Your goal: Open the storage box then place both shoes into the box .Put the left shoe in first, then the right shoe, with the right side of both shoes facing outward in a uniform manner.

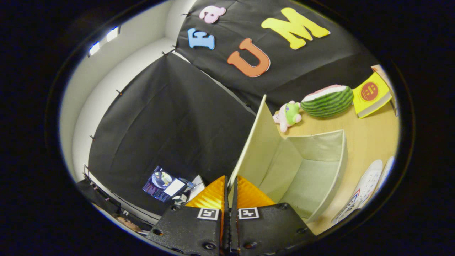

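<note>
My gripper (230, 185) is shut on the edge of the storage box lid (259, 149), a cream flap that stands raised and runs away from the fingers. To the right of the lid lies the open storage box (320, 167), cream fabric, with nothing inside. Two white shoes (366, 188) lie side by side on the wooden table, just past the box's right wall.
On the wooden table (366, 138) beyond the box are a small plush toy (288, 114), a watermelon-shaped cushion (327, 101) and a yellow book (371, 94). Left of the lid, beyond the table, are a monitor (164, 185) and clutter low down.
</note>
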Motion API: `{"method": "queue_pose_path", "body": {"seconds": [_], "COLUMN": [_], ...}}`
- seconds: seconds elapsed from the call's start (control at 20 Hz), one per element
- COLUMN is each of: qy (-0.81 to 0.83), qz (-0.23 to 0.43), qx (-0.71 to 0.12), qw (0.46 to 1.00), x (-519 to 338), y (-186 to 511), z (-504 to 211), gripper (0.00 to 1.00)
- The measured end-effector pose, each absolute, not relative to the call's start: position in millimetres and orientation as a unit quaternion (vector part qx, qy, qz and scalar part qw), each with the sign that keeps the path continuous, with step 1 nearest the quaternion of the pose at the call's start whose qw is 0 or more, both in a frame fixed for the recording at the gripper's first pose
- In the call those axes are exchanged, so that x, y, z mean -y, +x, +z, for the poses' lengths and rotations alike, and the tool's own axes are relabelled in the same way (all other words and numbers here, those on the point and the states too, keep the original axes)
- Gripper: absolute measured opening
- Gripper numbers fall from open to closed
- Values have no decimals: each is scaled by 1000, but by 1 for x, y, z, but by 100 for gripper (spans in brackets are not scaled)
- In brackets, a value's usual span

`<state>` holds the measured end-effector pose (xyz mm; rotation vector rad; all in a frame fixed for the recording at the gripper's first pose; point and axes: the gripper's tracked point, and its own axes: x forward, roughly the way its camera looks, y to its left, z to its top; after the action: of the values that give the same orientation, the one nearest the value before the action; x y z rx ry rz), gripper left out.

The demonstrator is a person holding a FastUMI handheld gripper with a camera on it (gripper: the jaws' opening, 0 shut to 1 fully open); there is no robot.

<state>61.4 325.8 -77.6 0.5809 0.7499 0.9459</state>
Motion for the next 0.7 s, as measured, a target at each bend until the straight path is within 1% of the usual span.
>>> {"method": "queue_pose_path", "body": {"seconds": [0.05, 0.1, 0.15, 0.25, 0.45, 0.7], "qy": [245, 219, 196, 146, 87, 68], "qz": [444, 450, 457, 465, 462, 424], "qx": [-339, -333, -326, -307, -252, -216], "qw": [793, 799, 804, 817, 846, 877], "x": [-338, -351, -366, -387, -402, -381], "y": [60, 60, 57, 58, 61, 62], "z": [-74, -72, -70, -69, -61, -50], "gripper": [7, 12, 12, 21, 53, 94]}}
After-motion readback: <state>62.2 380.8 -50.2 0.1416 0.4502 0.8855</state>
